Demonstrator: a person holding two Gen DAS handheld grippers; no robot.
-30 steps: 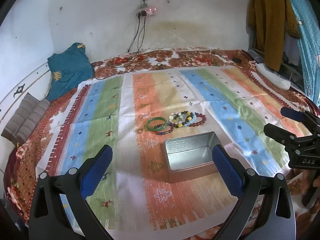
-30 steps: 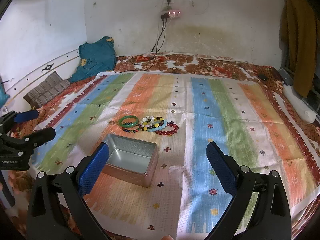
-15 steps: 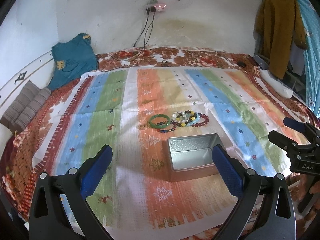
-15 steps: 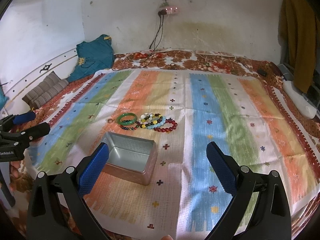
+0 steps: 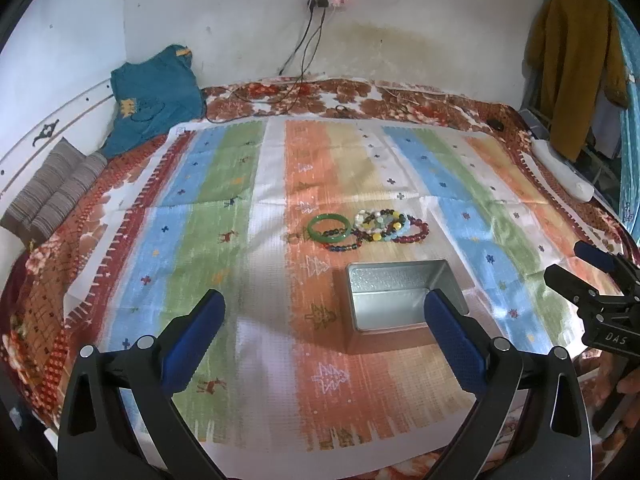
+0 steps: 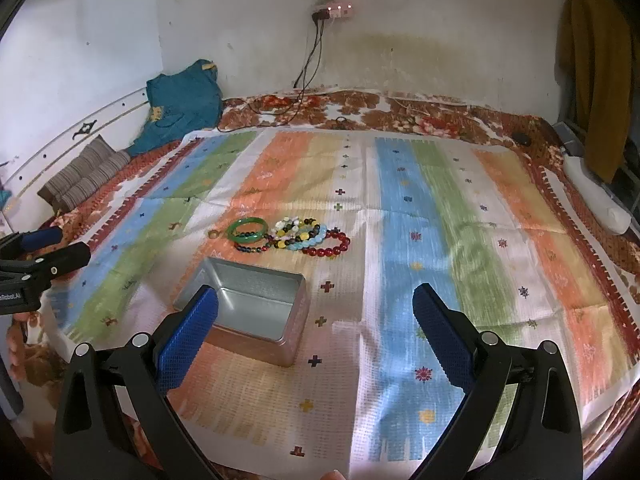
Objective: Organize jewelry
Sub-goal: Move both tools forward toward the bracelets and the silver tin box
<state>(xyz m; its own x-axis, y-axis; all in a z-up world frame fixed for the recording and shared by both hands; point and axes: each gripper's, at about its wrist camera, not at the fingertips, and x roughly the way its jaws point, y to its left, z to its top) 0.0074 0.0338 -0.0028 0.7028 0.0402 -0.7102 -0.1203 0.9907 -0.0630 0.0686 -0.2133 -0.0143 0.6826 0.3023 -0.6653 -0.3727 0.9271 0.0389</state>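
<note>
Nearby — rectangular metal tin [image 5: 404,300], glossy bead bracelets [image 5: 376,228], perhaps glass; both hand-held grippers wide, empty.

Bed covered by striped multicolor cloth [image 5: 224,200] over a red floral sheet [image 5: 400,100]. Teal garment [image 5: 154,100] bunched at far-left corner against the wall, striped grey cushion [image 5: 52,196] just beside it. Wall power strip [image 6: 334,10], LEDs lit, black cables [image 6: 308,64] dropping to the bed. Mustard garment [image 5: 576,56] hanging far right, white bolster [image 5: 562,170] below it.
</note>
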